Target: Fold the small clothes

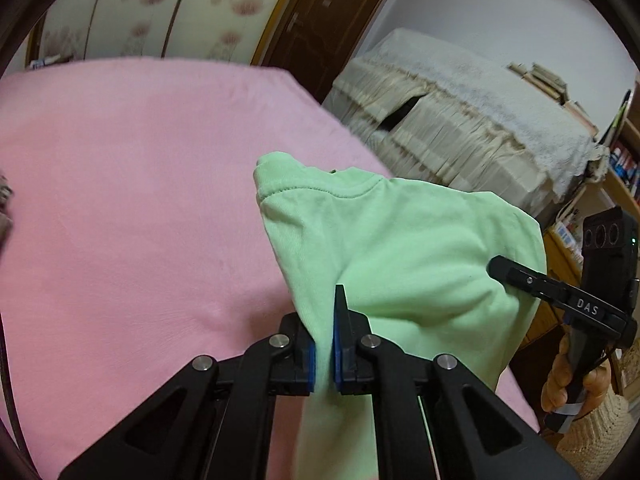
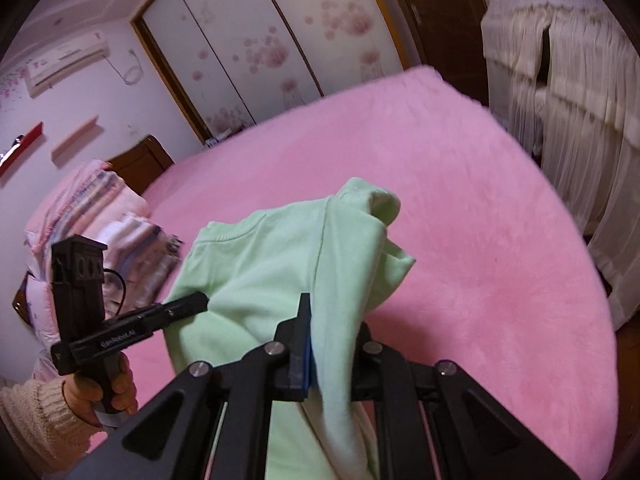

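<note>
The lower part of the green garment (image 1: 392,248) is cut off by the bottom edge in both views. In the right wrist view, the right-hand finger of the right gripper (image 2: 320,344) is covered by draped fabric. At the left edge of the left wrist view, a blurred object (image 1: 5,208) cannot be identified. The books on the shelf (image 1: 624,164) are too small to be read.

Soft even indoor light; pink cast; heavy fisheye bending, dark vignette corners; slight motion blur.
</note>
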